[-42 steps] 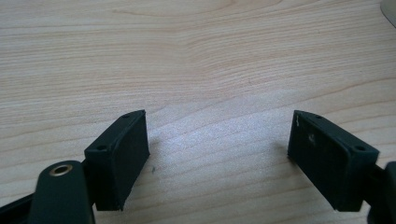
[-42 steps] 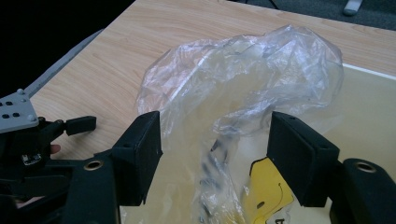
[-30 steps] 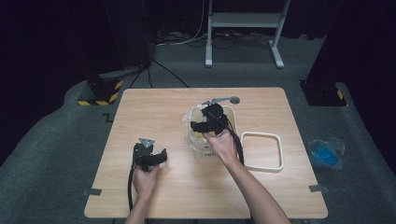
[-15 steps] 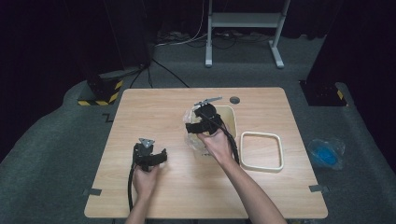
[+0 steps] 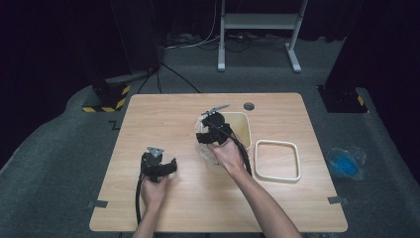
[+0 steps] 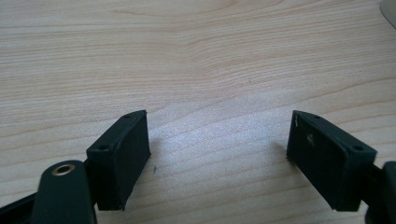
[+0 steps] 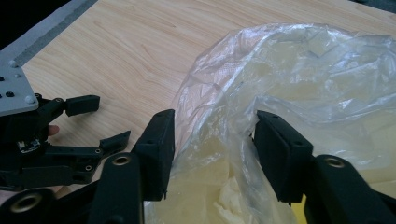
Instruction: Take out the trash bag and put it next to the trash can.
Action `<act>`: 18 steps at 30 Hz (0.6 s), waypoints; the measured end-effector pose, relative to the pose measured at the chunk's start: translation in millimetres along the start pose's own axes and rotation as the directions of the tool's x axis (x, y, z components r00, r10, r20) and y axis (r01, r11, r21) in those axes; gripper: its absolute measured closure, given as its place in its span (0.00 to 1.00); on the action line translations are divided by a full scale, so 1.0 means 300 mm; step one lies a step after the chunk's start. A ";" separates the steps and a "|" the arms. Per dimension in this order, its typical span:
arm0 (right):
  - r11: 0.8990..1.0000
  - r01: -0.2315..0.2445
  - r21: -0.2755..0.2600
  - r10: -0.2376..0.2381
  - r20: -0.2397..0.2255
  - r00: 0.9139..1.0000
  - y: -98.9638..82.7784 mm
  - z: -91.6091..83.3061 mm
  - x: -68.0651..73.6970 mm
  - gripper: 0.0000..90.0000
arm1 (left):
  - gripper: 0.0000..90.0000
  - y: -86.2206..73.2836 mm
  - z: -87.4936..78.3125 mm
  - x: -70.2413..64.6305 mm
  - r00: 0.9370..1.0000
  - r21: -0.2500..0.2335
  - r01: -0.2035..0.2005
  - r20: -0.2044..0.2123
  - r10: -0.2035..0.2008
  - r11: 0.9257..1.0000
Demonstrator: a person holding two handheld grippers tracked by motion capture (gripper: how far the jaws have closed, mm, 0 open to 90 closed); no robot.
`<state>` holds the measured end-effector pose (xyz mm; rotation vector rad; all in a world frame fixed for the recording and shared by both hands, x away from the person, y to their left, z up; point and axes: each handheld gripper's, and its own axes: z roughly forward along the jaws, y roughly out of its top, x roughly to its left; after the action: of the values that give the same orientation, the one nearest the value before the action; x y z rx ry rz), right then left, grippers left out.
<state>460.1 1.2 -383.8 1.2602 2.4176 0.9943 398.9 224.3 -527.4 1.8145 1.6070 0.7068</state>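
Note:
A crumpled clear plastic bag (image 7: pixel 289 70) sits in a cream open container (image 5: pixel 242 124) at the table's middle and spills over its left rim (image 5: pixel 204 148). My right gripper (image 7: pixel 212 149) points down at that rim. Its jaws have just been closing, and a loose fold of the bag lies between them; they still stand apart, with the film not pinched flat. In the high view the right gripper (image 5: pixel 210 134) covers the container's left side. My left gripper (image 6: pixel 217 156) hangs open over bare wood with nothing between its pads, at the front left (image 5: pixel 159 167) of the table.
A white rectangular frame (image 5: pixel 257 158) lies flat to the right of the container. A small dark round spot (image 5: pixel 248 106) marks the table behind it. A blue thing in clear wrap (image 5: pixel 344 161) lies on the floor at the right. The left gripper (image 7: pixel 109 119) is close by on the wood.
My right gripper has shifted a little to the left and toward the person, onto the bag's left edge, and its jaws stand narrower. The left gripper has not moved.

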 end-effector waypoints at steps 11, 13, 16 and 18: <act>1.000 0.011 -0.019 -0.012 -0.040 0.999 -0.004 -0.019 -0.002 0.68 | 0.24 -0.001 -0.001 0.000 1.000 0.000 0.003 0.001 -0.003 1.000; 1.000 0.006 -0.029 -0.008 -0.042 0.999 -0.004 -0.030 -0.006 0.68 | 0.24 -0.001 -0.001 0.000 1.000 0.000 0.003 0.001 -0.003 1.000; 0.999 0.001 -0.037 -0.003 -0.045 0.999 -0.005 -0.038 -0.017 0.69 | 0.24 -0.001 -0.001 0.000 1.000 0.000 0.003 0.001 -0.003 1.000; 0.999 0.000 -0.044 -0.002 -0.041 0.999 -0.006 -0.044 -0.024 0.70 | 0.24 -0.001 -0.001 0.000 1.000 0.000 0.003 0.001 -0.003 1.000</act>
<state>456.6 -11.3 -375.9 1.2354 2.4123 1.0773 398.3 224.4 -527.4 1.8119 1.6085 0.7044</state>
